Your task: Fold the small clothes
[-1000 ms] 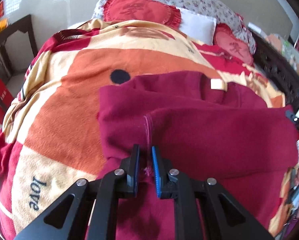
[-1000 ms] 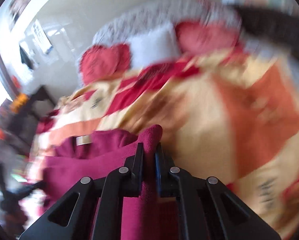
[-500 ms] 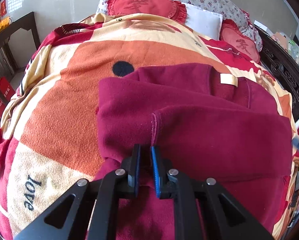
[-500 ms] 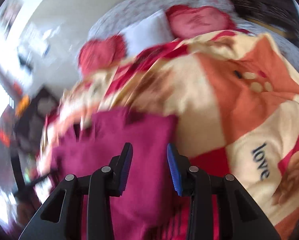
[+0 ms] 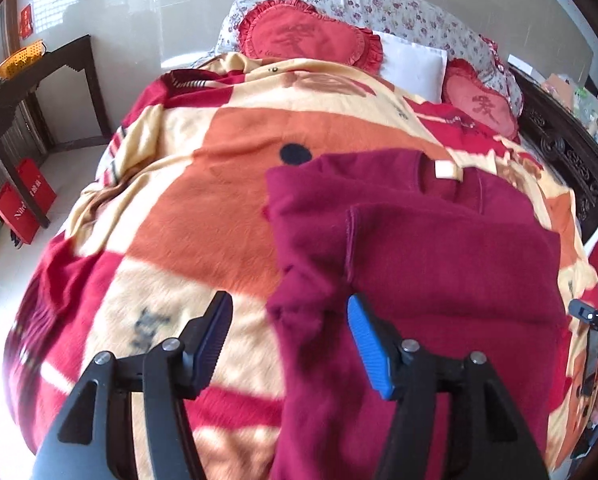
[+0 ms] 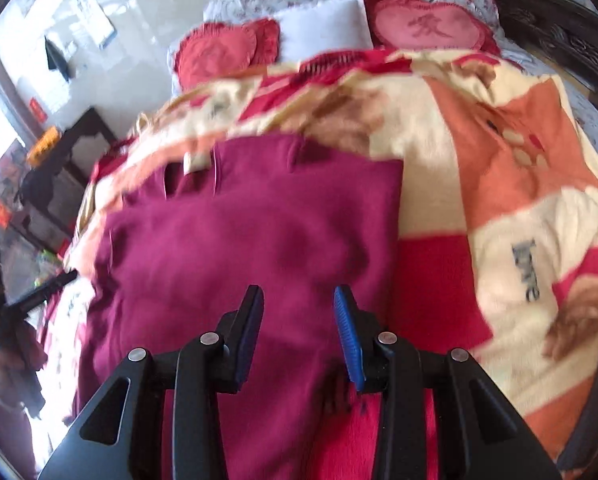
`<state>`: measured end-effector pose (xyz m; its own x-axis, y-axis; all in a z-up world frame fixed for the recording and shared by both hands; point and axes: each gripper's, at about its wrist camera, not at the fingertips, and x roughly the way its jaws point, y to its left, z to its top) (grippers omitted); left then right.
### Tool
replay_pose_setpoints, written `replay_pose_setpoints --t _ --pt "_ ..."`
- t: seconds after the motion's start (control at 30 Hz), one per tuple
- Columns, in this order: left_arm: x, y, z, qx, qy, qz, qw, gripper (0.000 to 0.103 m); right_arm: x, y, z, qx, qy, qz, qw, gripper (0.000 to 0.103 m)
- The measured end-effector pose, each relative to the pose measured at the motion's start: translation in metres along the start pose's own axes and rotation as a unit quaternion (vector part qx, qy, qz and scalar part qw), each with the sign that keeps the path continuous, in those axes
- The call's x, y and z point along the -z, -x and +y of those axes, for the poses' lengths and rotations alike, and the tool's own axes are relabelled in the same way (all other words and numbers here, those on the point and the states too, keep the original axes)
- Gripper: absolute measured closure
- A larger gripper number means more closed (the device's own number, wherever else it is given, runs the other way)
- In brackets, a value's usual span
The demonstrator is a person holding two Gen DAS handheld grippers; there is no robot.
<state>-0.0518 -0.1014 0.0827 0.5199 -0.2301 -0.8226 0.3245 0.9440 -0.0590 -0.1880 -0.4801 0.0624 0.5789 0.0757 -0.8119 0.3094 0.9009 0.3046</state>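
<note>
Daylight is bright in both views. In the left wrist view, sun washes out the near left corner of the fleecy orange, cream and red patterned blanket (image 5: 203,208), and the glossy pale wall (image 5: 147,20) shows glare. The right wrist view is smeared by motion blur, and the blanket's print is soft. Fisheye bending curves the edges, and dark vignetting fills the corners.

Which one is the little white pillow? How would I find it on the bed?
Look at the head of the bed, past the orange and red blanket, in front of the flowery bedding. The white pillow sits between two red heart-shaped cushions. It is the only plain, rectangular one, with no frills or writing.
</note>
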Motion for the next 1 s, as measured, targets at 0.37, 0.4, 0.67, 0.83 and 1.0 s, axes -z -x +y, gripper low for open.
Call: replay_pose_setpoints --t 0.37,0.4,0.67,0.83,1.0 --pt "0.076 0.046 0.022 0.016 -0.005 0.017 0.9997 0.033 0.091 0.014 -0.004 -0.025 -0.045 0.066 0.997 0.081" --pt "0.082 0.047 0.023 0.018 -0.005 0.019 0.9997 0.033 0.097 0.013 -0.005 -0.03 -0.058 0.063 0.996 0.081" --pt "0.123 0.069 0.034 0.025 -0.011 0.024 0.9993 0.033 0.124 0.026 0.005 0.008 -0.032 0.022 0.999 0.103" --pt "0.136 0.081 0.042 0.036 -0.005 0.021 0.9991 0.031 0.128 0.043 0.001 0.03 -0.041 0.029 0.998 0.103" --pt "0.151 0.09 0.043 0.057 -0.002 0.023 0.9981 0.03 0.146 0.092 0.025 -0.048 -0.032 0.014 0.998 0.083"
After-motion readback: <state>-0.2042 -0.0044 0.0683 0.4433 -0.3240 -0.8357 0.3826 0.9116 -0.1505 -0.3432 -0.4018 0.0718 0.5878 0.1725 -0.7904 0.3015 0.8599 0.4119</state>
